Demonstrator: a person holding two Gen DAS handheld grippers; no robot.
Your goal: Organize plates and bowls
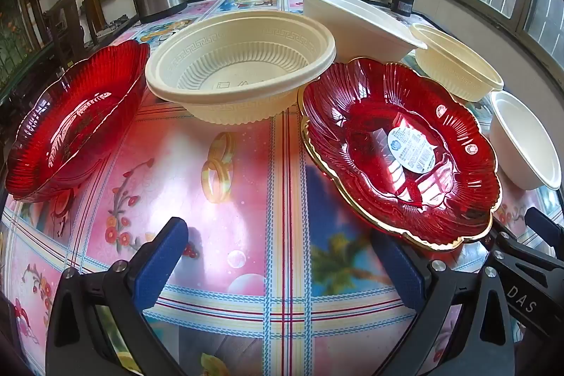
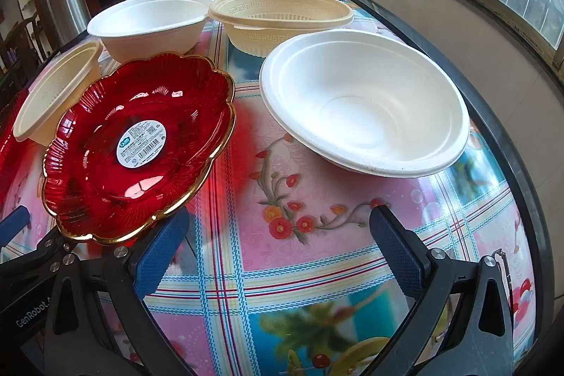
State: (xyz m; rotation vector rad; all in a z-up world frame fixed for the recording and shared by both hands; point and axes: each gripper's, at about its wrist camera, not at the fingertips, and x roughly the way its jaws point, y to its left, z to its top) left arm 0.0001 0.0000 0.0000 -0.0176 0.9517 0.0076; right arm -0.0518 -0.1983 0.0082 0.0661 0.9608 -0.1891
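Both the left hand-held gripper and right hand-held gripper gape empty over the table; second red plate cut off in the right view

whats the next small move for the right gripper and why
Probably ease the right gripper forward to the white bowl rim: its jaws are open and empty, that bowl sits nearest ahead, and a matching white bowl waits behind for stacking.

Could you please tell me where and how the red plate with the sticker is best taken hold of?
Probably by the gold-edged rim of the red plate on its near side, coming in low from the front. The plate is shallow and wide, so only its thin scalloped edge fits between open fingers; the right gripper is closest.
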